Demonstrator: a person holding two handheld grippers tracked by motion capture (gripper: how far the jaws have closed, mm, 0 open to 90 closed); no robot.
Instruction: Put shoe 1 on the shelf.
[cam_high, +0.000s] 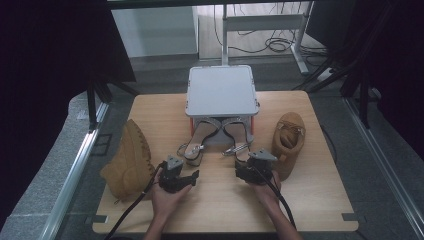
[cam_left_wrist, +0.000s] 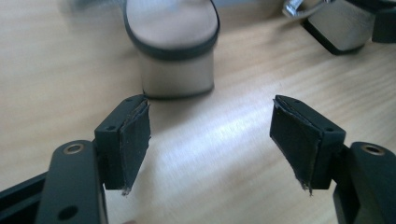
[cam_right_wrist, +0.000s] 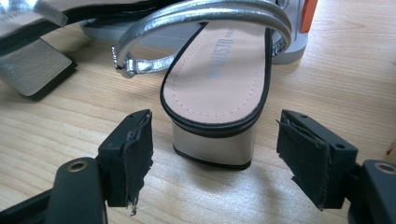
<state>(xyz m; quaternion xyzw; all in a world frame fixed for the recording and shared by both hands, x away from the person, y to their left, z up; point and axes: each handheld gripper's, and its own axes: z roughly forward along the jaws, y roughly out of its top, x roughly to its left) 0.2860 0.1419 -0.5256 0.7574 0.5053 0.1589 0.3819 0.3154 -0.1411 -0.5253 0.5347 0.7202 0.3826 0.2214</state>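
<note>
Both grippers are lined up at the heels of a pair of silver sandals whose toes are tucked under a small grey rack (cam_high: 222, 91) in the middle of the wooden table (cam_high: 220, 205). The left gripper (cam_left_wrist: 210, 140) has its jaws spread wide and empty, with the block heel of the left sandal (cam_left_wrist: 173, 60) just ahead of them, a little off to one side and not yet between the pads. The right gripper (cam_right_wrist: 214, 154) is also wide open, and the heel of the right sandal (cam_right_wrist: 219, 112) sits squarely between its jaws, though they have not closed on it. I'd call this the approach just before the grasp. Next, the left one likely needs to slide forward and line up, then both squeeze the heels. A tan boot (cam_high: 127, 160) and a tan shoe (cam_high: 288, 140) lie off to either side.
</note>
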